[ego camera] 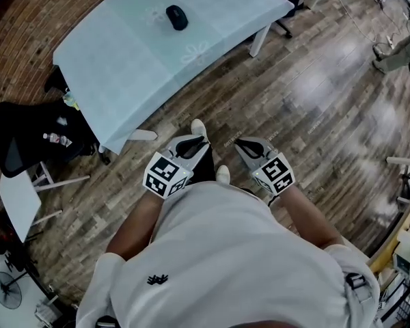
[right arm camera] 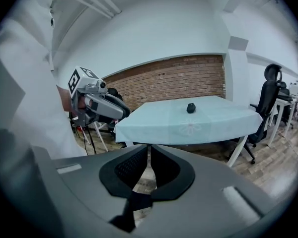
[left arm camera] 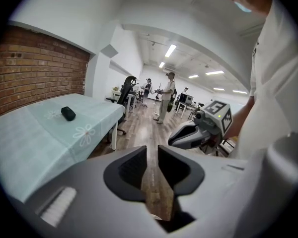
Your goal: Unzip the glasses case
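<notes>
The glasses case (ego camera: pixel 176 17) is a small black oval lying on the table (ego camera: pixel 123 60) with its pale blue cloth, far ahead of me. It also shows small in the left gripper view (left arm camera: pixel 68 114) and the right gripper view (right arm camera: pixel 190 108). My left gripper (ego camera: pixel 199 141) and right gripper (ego camera: pixel 240 144) hang side by side close to my body, over the wooden floor, well short of the table. The left gripper (left arm camera: pixel 152 155) has its jaws drawn together to a narrow slit, holding nothing. The right gripper (right arm camera: pixel 149 152) has its jaws almost touching, also holding nothing.
A black office chair (ego camera: pixel 20 142) and a white side table (ego camera: pixel 17 200) stand left of the table, with a floor fan (ego camera: pixel 5 289) near my left. Another office chair (right arm camera: pixel 270 100) stands beyond the table's far end. People (left arm camera: pixel 166 95) stand far down the room.
</notes>
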Motion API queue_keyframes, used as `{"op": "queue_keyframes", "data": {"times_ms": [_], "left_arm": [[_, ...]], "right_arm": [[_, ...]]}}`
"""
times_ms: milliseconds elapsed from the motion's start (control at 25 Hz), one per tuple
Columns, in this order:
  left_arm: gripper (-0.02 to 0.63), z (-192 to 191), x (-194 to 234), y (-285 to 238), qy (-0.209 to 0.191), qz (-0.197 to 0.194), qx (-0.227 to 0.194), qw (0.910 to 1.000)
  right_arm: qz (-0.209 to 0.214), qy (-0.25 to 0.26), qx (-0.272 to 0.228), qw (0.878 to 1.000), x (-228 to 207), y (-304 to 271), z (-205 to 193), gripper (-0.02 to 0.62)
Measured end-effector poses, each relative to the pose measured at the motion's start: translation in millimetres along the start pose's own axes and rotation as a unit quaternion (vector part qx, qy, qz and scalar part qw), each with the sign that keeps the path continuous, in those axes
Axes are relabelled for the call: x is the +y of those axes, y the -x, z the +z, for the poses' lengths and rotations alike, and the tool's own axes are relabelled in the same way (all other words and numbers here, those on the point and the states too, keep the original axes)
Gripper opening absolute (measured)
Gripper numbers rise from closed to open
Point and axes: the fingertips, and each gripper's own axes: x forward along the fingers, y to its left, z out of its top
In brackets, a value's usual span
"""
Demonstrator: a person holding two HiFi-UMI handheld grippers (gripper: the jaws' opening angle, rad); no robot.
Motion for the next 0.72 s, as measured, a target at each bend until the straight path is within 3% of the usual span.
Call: {"op": "queue_keyframes", "data": {"times_ms": [280,440,720], "left_arm": [[0.12,37.7,85.5,-37.0,0.024,-0.024,-0.022,0.9992],[0.12,78.2,135.9,-49.6,0.008,-0.028,-0.037,0.9989],[0.12,104.3,251.3,-43.9,0.018,0.027,-0.054,0.998]], "right_arm": [[-0.012,0.01,0.021,1.0,-65.1,-55.9,44.2,0.006],[-0.013,0.023,0.037,0.999,-105.1,-91.3,74.5,0.011],[0.002,0.053,0.049,0.997,-158.0,-180.1,120.6,0.014]]}}
